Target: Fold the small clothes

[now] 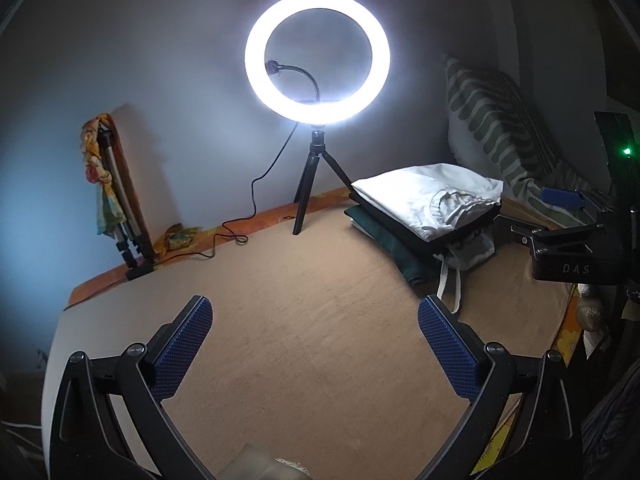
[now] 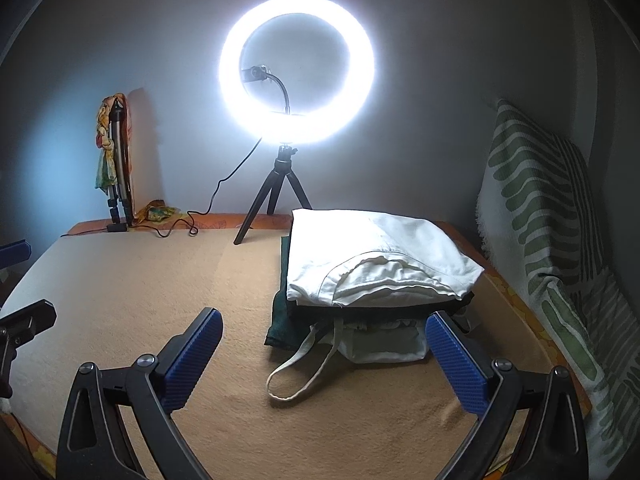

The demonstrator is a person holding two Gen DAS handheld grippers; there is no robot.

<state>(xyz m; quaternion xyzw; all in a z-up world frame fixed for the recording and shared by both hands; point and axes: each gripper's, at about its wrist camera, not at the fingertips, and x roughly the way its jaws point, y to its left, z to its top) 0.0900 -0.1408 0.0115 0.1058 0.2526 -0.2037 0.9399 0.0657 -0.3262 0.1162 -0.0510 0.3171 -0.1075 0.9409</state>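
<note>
Left gripper (image 1: 314, 344) is held with fingers spread wide, nothing between them, over bare tan blanket (image 1: 304, 320). Right gripper (image 2: 324, 356) is likewise spread and empty; a cloth strap loop (image 2: 298, 364) lies between its fingers. Just ahead, a stack of folded clothes (image 2: 376, 264) is seen, white garment on top. Beyond, a lit ring light (image 2: 296, 66) is noted.

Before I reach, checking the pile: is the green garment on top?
No, the folded white garment tops the stack; the green garment lies underneath.
</note>
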